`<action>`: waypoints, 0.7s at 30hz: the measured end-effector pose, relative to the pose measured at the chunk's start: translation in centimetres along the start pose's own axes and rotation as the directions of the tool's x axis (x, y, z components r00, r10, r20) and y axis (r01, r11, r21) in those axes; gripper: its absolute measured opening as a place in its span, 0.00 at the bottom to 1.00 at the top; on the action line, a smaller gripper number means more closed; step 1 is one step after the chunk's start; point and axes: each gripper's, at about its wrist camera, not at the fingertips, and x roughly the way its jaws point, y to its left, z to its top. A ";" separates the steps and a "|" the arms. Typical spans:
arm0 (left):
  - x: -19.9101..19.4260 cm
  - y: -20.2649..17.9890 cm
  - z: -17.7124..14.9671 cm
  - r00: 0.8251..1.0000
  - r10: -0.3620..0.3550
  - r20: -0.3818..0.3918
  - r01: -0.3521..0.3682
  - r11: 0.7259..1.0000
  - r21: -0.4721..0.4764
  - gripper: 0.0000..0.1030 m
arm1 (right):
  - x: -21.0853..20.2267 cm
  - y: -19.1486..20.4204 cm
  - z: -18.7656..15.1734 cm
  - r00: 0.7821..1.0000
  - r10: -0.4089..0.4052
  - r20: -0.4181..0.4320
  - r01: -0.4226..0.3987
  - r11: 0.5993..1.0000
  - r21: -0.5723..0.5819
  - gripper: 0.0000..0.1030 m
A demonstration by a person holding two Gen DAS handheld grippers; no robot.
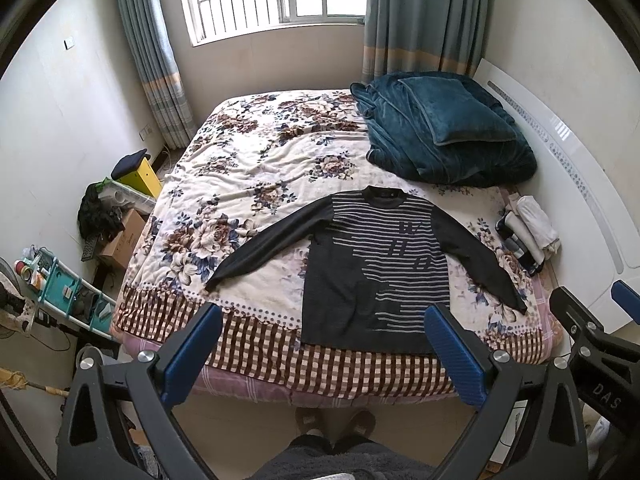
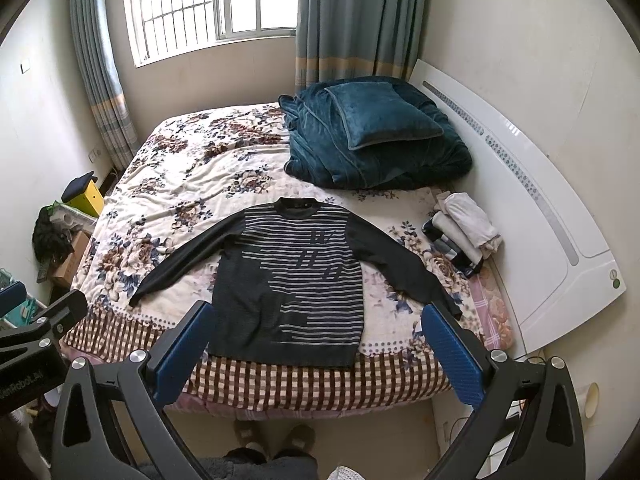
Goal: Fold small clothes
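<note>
Dark knit with pale stripes — the sweater [image 1: 372, 268] lies flat, front up, on the floral bedspread [image 1: 240, 168], hem at the near edge of the bed, collar at 12 o'clock. Its long axis runs from 6 to 12 o'clock; both sleeves splay outward, cuffs toward 8 and 4 o'clock.

The left gripper [image 1: 324, 354] and right gripper [image 2: 320, 354] both hover above the foot of the bed, fingers spread wide apart, holding nothing. Neither touches the garment. In each view the sweater lies ahead at 12 o'clock, between the fingers.

Judged nearer: left gripper to the 8 o'clock sleeve, right gripper to the 4 o'clock sleeve.

Open room — bare bedspread at 10 o'clock. A teal blanket [image 2: 376, 136] sits at 1 o'clock, folded clothes [image 2: 464, 228] at 3 o'clock near the right sleeve; the near bed edge limits any pull toward 6 o'clock.
</note>
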 end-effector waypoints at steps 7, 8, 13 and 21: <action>0.1 -0.1 0.2 1.000 0.001 0.002 -0.001 1.000 0.004 1.00 | 0.2 0.0 0.8 1.000 0.004 0.000 -0.004 1.000 0.006 1.00; 0.2 -0.1 0.2 1.000 0.000 0.001 0.000 1.000 0.003 1.00 | 0.3 0.0 1.0 1.000 0.004 -0.002 -0.004 1.000 0.007 1.00; 0.9 -0.5 1.3 1.000 0.001 0.010 -0.001 1.000 0.007 1.00 | 0.8 -0.2 1.1 1.000 -0.001 -0.003 0.001 1.000 0.027 1.00; 9.5 -2.5 3.9 0.999 0.042 0.035 -0.044 0.996 0.077 1.00 | 8.5 -3.3 0.4 0.991 -0.119 -0.053 0.128 0.966 0.226 1.00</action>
